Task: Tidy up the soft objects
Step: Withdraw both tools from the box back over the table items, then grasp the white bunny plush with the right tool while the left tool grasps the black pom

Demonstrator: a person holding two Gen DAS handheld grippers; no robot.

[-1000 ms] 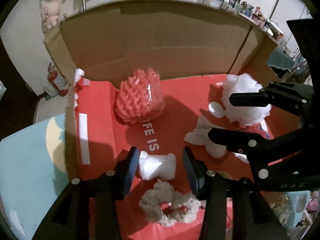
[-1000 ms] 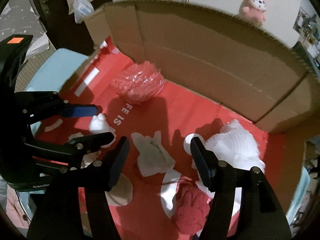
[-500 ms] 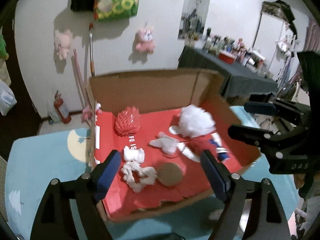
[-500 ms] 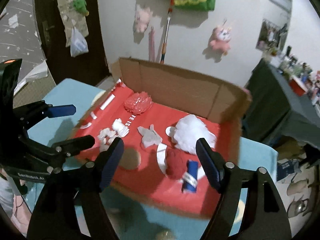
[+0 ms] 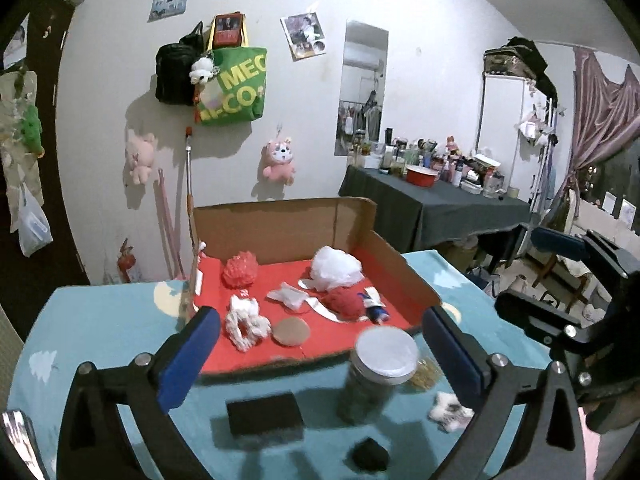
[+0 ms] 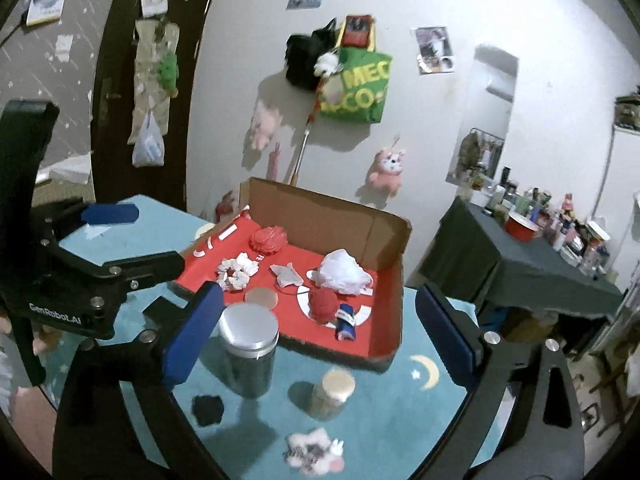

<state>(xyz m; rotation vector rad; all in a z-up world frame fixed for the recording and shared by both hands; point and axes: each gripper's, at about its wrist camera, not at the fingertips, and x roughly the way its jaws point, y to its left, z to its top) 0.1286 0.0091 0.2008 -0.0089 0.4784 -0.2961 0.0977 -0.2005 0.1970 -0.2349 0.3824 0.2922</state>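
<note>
Sorting proceeds with both tools raised above the blue table. The left gripper (image 5: pixel 320 344) and right gripper (image 6: pixel 320 324) stand wide apart, holding nothing. A white-and-black fuzzy soft toy (image 6: pixel 314 450) lies on the table, well apart from the red-lined cardboard box (image 6: pixel 384 304). Judged best: descend vertically, clearing the metal-lidded glass jar (image 6: pixel 248 350), and close on the toy's middle.
</note>
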